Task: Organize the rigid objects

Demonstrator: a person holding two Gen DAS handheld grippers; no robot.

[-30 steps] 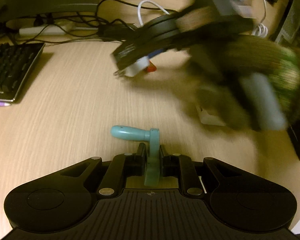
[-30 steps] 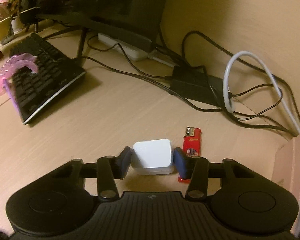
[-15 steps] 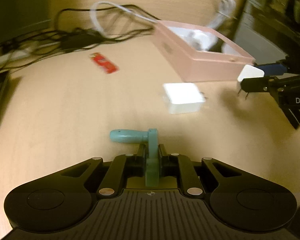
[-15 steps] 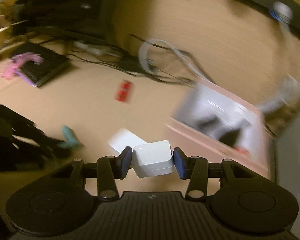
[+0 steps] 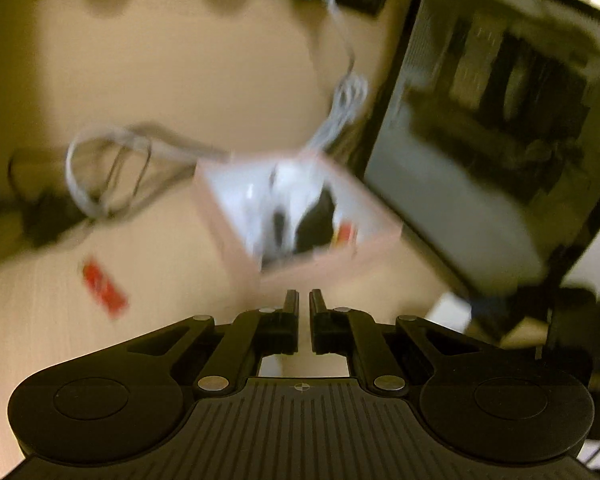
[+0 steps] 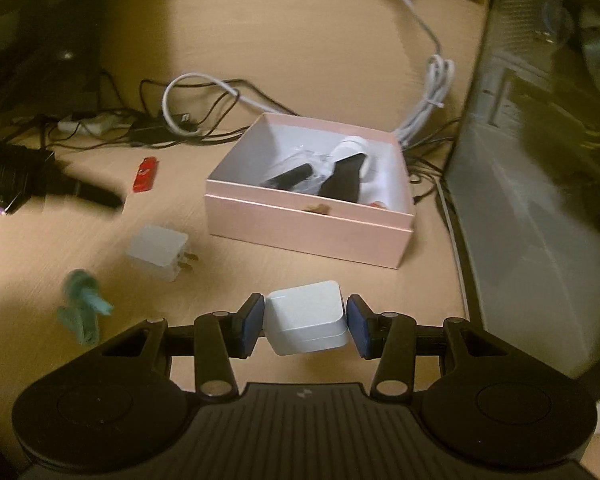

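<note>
In the right wrist view, at the far left, a black keyboard [image 6: 8, 178] lies on the wooden desk [image 6: 340, 52], and black cables [image 6: 112, 128] run behind it. Low on the left, a small teal tool [image 6: 82, 308] lies on the desk, blurred. Just beside it, a little further back, rests a white charger [image 6: 160, 252] with its metal prongs pointing right. Behind the charger lies a red lighter [image 6: 146, 174]. In the middle stands an open pink box [image 6: 308, 226]; inside it are black and white things that I cannot name. A white cable [image 6: 430, 92] goes up behind the box. The right gripper [image 6: 306, 320] holds a white square adapter [image 6: 306, 316] between its blue pads, in the air in front of the box and not yet in it. At the far right stands a dark computer case [image 6: 540, 160]. In the blurred left wrist view, the left gripper [image 5: 304, 304] has its fingers almost together, with nothing between them, and it points toward the near corner of the pink box [image 5: 300, 268].
</note>
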